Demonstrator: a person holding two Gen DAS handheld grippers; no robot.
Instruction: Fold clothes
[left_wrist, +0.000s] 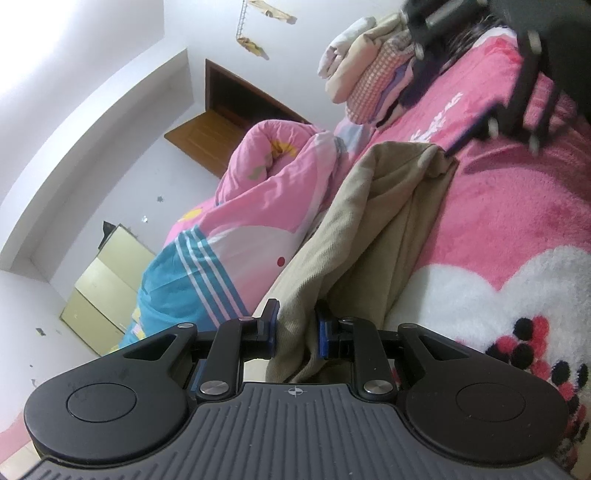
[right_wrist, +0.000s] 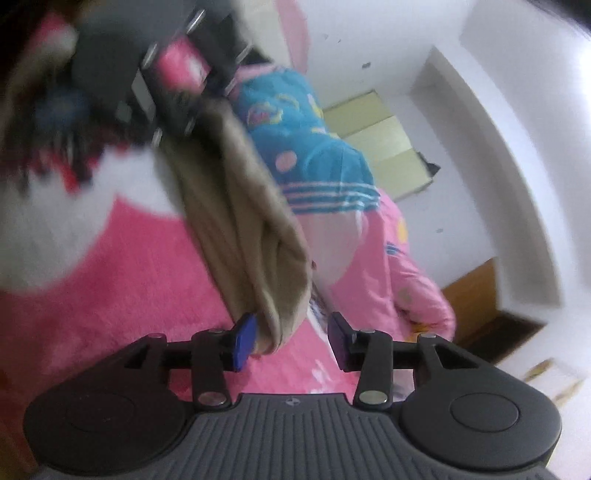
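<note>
Beige cloth (left_wrist: 373, 236) runs in a long folded band across the pink blanket (left_wrist: 517, 206), stretched between your two grippers. Your left gripper (left_wrist: 295, 332) is clamped on the near end: both blue pads press into the bunched fabric, which hangs down a little between the jaws. Your right gripper (right_wrist: 291, 338) has its jaws parted; the other end of the cloth lies against the left blue pad (right_wrist: 243, 341), while the right pad stands clear of it with pink bedding showing in the gap, so nothing is pinched there. That view is blurred, and I cannot tell whether the fabric merely rests on the pad or is caught on it. From the left wrist view, the right gripper shows dark and smeared at the top right, near the cloth's far corner. Beyond the cloth lies a rumpled pink and blue duvet (left_wrist: 229, 229), and a stack of folded laundry (left_wrist: 365, 74) sits farther up the bed.
</note>
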